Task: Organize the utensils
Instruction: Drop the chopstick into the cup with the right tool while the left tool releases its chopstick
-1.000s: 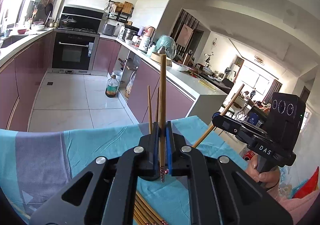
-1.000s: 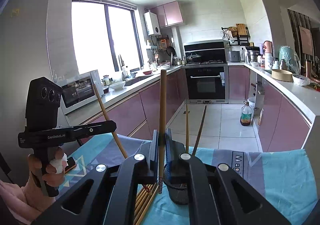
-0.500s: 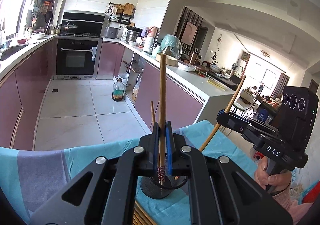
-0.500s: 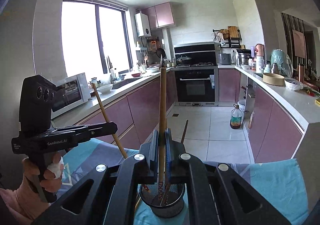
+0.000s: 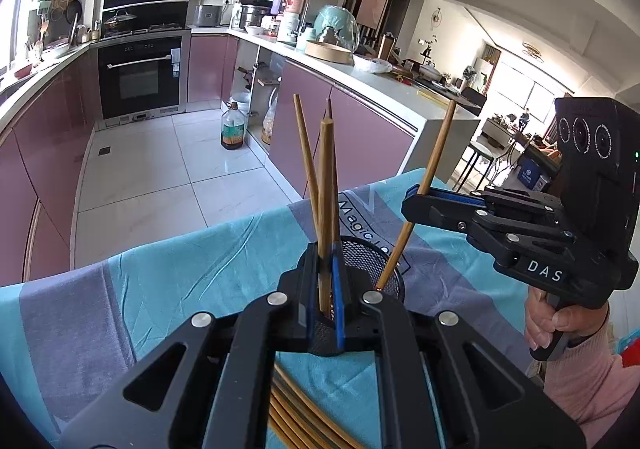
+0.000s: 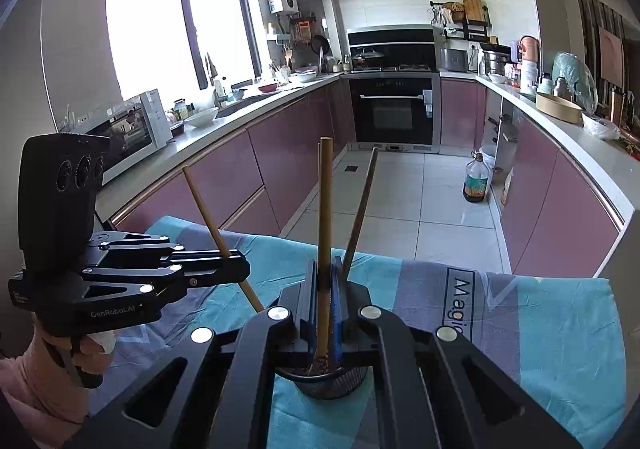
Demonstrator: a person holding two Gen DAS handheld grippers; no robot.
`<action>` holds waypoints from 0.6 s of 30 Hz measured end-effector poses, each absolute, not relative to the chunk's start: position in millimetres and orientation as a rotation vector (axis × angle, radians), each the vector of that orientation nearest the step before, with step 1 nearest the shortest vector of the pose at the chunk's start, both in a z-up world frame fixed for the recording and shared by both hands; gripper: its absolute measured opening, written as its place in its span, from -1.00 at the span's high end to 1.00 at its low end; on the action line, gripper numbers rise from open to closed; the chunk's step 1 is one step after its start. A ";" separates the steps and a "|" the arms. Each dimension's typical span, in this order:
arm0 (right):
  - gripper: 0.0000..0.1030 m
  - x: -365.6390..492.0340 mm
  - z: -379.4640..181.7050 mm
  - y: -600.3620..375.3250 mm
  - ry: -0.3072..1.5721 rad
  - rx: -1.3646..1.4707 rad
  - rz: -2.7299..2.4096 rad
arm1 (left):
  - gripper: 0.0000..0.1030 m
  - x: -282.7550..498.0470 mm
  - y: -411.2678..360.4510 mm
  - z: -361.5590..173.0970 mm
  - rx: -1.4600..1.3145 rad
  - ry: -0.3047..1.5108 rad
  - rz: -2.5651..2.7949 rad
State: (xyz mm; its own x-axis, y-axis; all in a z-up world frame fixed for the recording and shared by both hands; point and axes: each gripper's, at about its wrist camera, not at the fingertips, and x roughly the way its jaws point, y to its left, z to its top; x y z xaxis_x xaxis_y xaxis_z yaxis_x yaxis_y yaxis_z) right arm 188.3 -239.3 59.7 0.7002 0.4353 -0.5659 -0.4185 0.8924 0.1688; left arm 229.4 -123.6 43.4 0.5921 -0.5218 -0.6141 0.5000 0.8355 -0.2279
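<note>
Each of my grippers holds one wooden chopstick over a black mesh cup on the tabletop.

My left gripper [image 5: 325,313] has its jaws closed on a chopstick [image 5: 325,209], lower end inside the mesh cup [image 5: 384,269], beside two chopsticks already standing there. My right gripper [image 6: 323,313] clamps another chopstick [image 6: 325,217], its tip in the same cup. Loose chopsticks [image 5: 296,421] lie on the blue-and-grey cloth [image 5: 180,289] near me. Purple kitchen cabinets [image 6: 280,153] stand beyond.
</note>
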 end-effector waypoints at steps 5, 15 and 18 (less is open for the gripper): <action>0.89 200.7 52.1 -237.5 0.676 0.031 0.455 | 0.85 241.1 -128.0 43.0 -0.009 0.735 -0.576; 0.86 218.8 44.2 -237.7 0.694 0.083 0.408 | 0.79 268.2 -131.2 38.2 -0.029 0.756 -0.532; 0.68 220.5 40.6 -241.3 0.690 0.106 0.395 | 0.73 267.5 -127.9 34.2 -0.027 0.754 -0.519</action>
